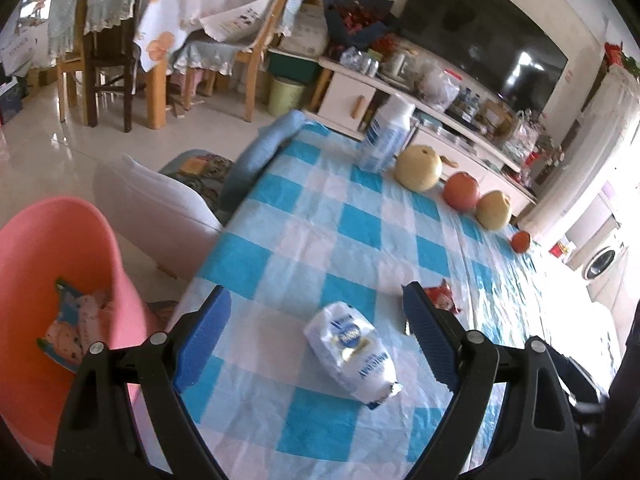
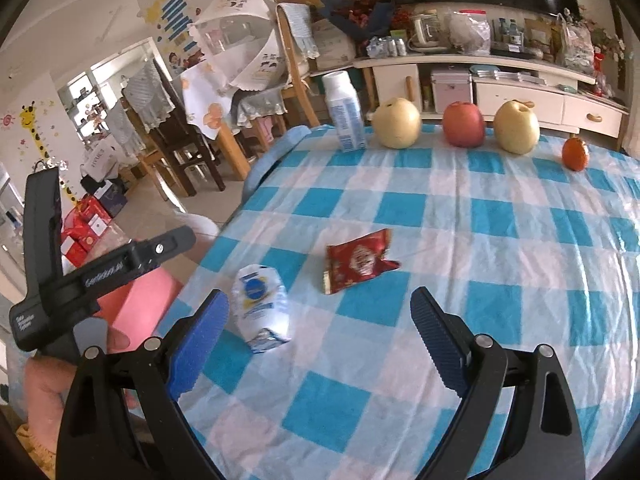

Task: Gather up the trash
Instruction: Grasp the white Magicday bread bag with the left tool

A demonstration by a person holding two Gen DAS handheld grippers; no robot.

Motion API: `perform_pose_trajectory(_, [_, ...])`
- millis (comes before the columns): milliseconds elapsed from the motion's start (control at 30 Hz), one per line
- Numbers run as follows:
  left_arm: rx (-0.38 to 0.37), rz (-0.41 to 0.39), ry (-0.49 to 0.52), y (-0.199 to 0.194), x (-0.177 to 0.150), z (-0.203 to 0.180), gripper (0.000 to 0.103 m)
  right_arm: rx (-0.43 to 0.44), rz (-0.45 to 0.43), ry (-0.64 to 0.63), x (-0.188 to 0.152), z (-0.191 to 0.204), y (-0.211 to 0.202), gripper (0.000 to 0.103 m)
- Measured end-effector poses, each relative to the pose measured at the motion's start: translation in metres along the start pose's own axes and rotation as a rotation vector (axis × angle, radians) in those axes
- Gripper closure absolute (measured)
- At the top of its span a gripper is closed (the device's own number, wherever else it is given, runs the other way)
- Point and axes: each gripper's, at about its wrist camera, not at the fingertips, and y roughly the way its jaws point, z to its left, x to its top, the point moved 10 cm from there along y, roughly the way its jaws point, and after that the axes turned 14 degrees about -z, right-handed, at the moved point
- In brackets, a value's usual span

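A white and blue snack wrapper lies on the blue checked tablecloth, between the open fingers of my left gripper, which is empty. A red wrapper lies just past its right finger. A pink bin with a wrapper inside stands left of the table. In the right wrist view, my right gripper is open and empty above the cloth. The white wrapper lies by its left finger, the red wrapper ahead of it. The left gripper's body shows at the left.
A white bottle, two yellow pears, a red apple and a small orange stand along the table's far edge. Beyond are a TV cabinet, dining chairs and a white seat.
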Motion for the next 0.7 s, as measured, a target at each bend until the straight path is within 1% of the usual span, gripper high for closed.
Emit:
perform_pose_trajectory(167, [-0.013,0.058,0.003,0.009,-0.018,-0.012,0.015,-0.021,0.024,0.003,0.001,-0.019,0.008,0.012])
perform_pose_trajectory(267, [-0.005,0.093,0.030,0.015,-0.030,-0.020,0.015,-0.043,0.047,0.006,-0.001,-0.032,0.016,0.012])
perform_pose_trajectory(400, [-0.002,0.139,0.034,0.024,-0.045,-0.026,0.015,-0.059,0.074,0.007,-0.003,-0.045,0.025,0.012])
perform_pose_trajectory(533, [0.003,0.163,0.045,0.031,-0.055,-0.033,0.015,-0.058,0.102,-0.001,-0.006,-0.051,0.036,0.012])
perform_pose_trajectory(700, [0.026,0.185,0.088,0.040,-0.064,-0.038,0.015,-0.044,0.124,-0.010,-0.008,-0.052,0.047,0.012])
